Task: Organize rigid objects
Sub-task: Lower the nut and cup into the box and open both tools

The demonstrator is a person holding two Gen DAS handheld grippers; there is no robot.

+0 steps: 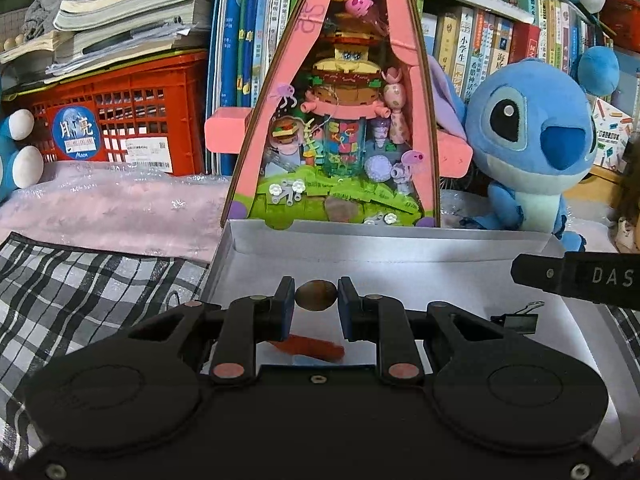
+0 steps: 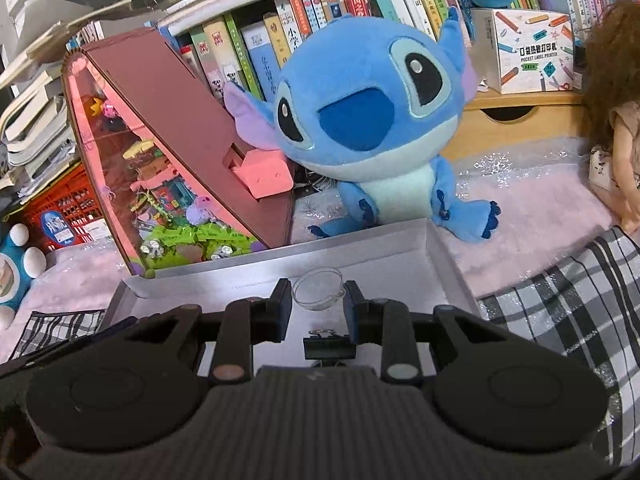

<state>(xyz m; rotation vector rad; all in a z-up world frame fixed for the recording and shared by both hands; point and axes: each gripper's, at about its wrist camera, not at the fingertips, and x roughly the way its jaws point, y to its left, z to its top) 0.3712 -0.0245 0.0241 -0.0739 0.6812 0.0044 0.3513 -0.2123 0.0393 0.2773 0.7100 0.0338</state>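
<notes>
My left gripper (image 1: 316, 295) is shut on a small brown oval stone (image 1: 316, 295) and holds it above the white shallow box (image 1: 360, 252). A red flat piece (image 1: 316, 347) lies in the box below it. A black binder clip (image 1: 520, 320) lies in the box at the right. My right gripper (image 2: 318, 294) is shut on a small clear plastic cup (image 2: 318, 290) over the same box (image 2: 400, 256). The binder clip (image 2: 329, 347) lies just below it. The right gripper's finger shows at the right edge of the left wrist view (image 1: 576, 276).
A pink triangular display case of toy bricks (image 1: 340, 120) stands right behind the box. A blue plush toy (image 1: 532, 136) sits to its right. A red crate (image 1: 120, 120) and books stand at the back left. A checked cloth (image 1: 80, 280) lies left of the box. A doll (image 2: 616, 120) sits at far right.
</notes>
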